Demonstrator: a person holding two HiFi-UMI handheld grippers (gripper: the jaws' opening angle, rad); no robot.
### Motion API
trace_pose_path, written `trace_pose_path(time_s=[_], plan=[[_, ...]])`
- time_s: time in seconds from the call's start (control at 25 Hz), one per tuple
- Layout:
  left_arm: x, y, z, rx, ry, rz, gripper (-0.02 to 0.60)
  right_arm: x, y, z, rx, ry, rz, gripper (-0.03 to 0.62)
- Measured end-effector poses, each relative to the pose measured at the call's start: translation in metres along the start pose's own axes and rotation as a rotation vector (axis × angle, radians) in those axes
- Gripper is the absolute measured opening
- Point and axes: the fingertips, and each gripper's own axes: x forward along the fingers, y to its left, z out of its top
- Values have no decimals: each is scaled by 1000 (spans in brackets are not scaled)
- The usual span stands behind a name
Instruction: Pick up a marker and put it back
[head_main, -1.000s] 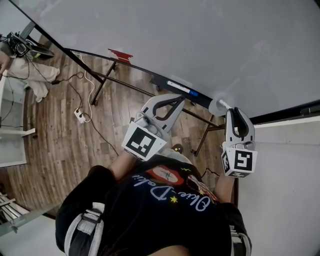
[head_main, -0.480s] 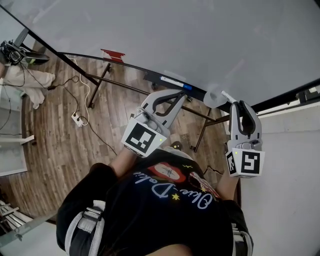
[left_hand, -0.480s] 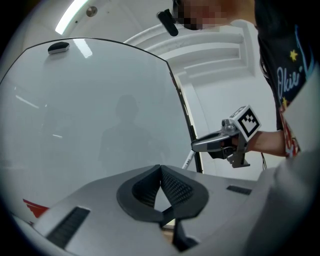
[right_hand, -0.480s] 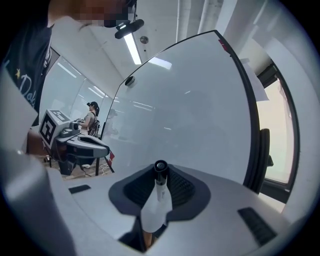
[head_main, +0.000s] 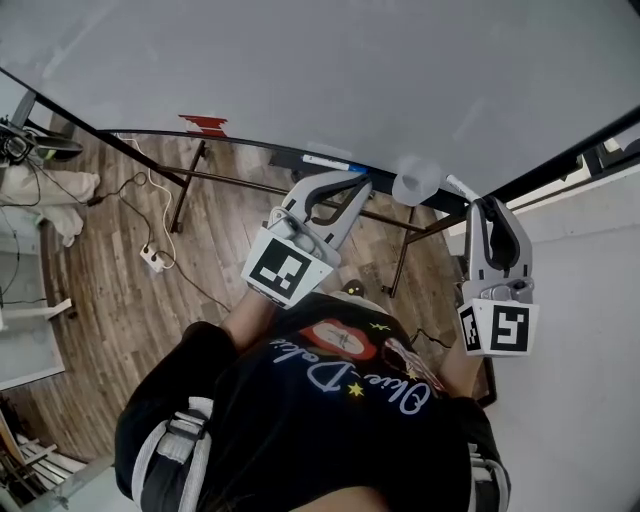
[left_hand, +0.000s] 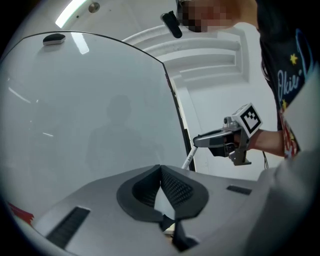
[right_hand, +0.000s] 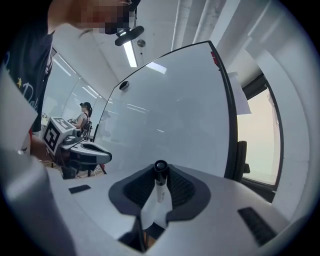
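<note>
Both grippers have shifted rightward along the whiteboard's (head_main: 300, 70) lower edge since the earlier frames, the right one further. Right gripper (head_main: 482, 208): tongs clenched on the marker (right_hand: 159, 186), white barrel, dark end toward its camera. Marker points at the board's lower right corner; contact not discernible. Left gripper (left_hand: 160, 170): tongs closed, tips together, nothing between them.

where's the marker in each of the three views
Head view: marker pokes from the right hand-held gripper, right of centre.
Left gripper view: marker centre-right, under that gripper's tip.
Right gripper view: marker bottom centre, between the jaws.
Shared landmark: the whiteboard.
</note>
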Motion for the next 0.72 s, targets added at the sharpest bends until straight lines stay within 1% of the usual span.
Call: trace_pose_path(time_s=[0.2, 0.72], plan=[[6, -3, 3, 5, -4, -20, 4, -3, -6, 0, 2, -1, -18, 72], [9, -1, 9, 11, -12, -25, 3, 1, -4, 8, -4, -6, 18, 72]])
